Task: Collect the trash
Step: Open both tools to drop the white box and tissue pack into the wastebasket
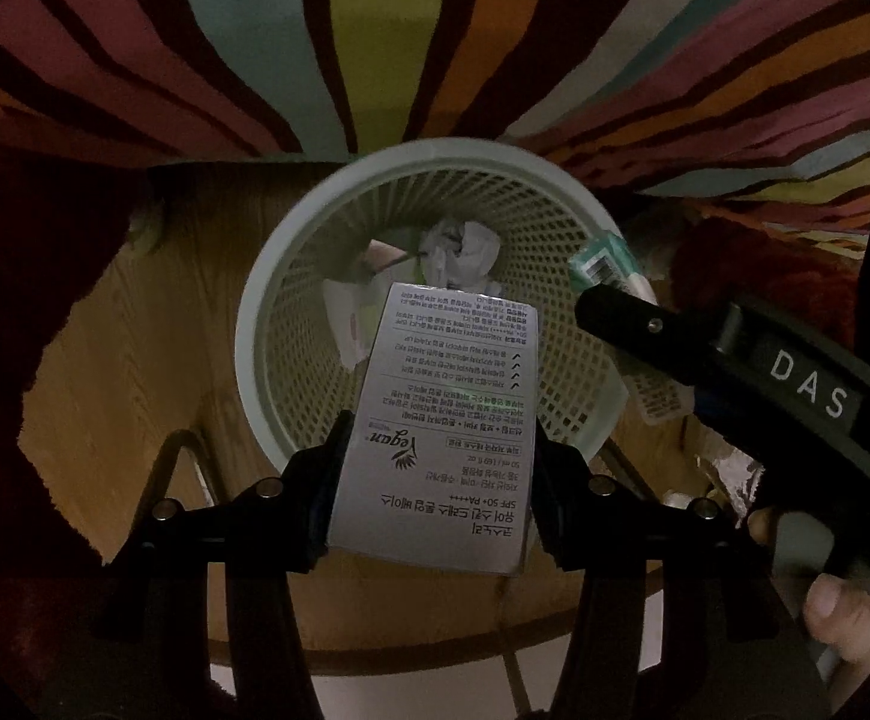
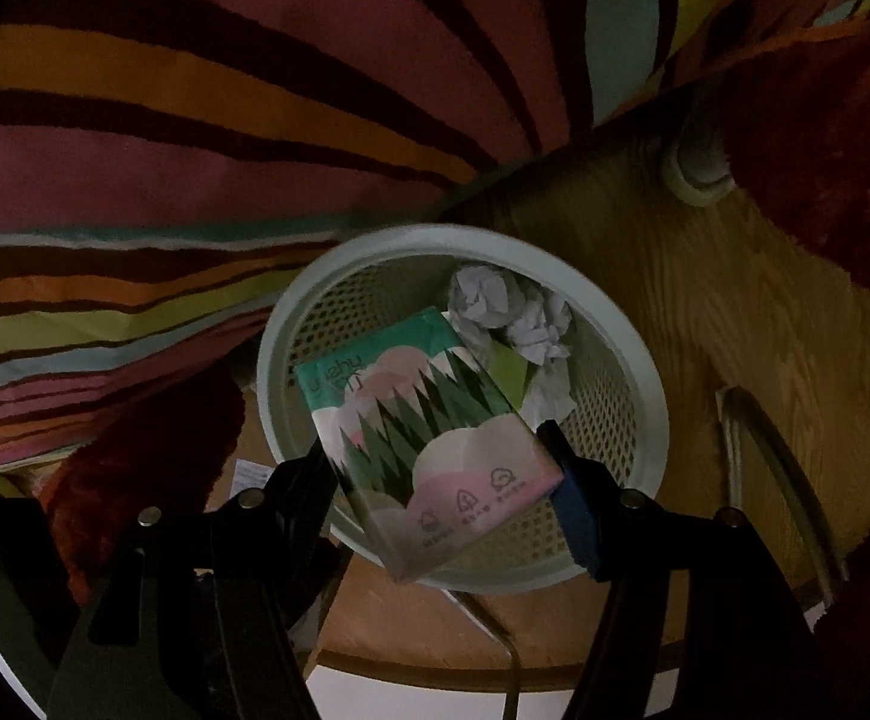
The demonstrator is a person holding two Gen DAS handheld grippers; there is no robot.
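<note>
1. Overhead, both grippers hang above the waste basket (image 1: 435, 300), a round pale-green plastic bin with a smooth broad rim and lattice-perforated walls, standing on a wood-grain surface (image 1: 135, 360).
2. Gripping a flat white carton (image 1: 441, 426) by its long edges, the left gripper (image 1: 435, 474) has its jaws closed on the box; the carton's far end reaches over the basket's mouth, its near end past the near rim.
3. Likewise the right gripper (image 2: 441, 480) has its jaws closed on a tissue pack (image 2: 429, 450), a soft glossy packet printed with green trees and pink clouds, tilted above the basket's opening (image 2: 465, 408).
4. Inside the basket lie crumpled paper balls (image 2: 507, 312) against the far wall, with a yellow-green scrap (image 2: 510, 372) beside them; the centre of the basket is largely open.
5. Beyond the basket's far rim a striped multicoloured fabric (image 1: 375, 30) presses close, and dark red plush fabric (image 2: 825, 180) flanks the basket's side.
6. Seen from the left camera, the right gripper's black body marked "DAS" (image 1: 807, 390) crosses the basket's right rim.
</note>
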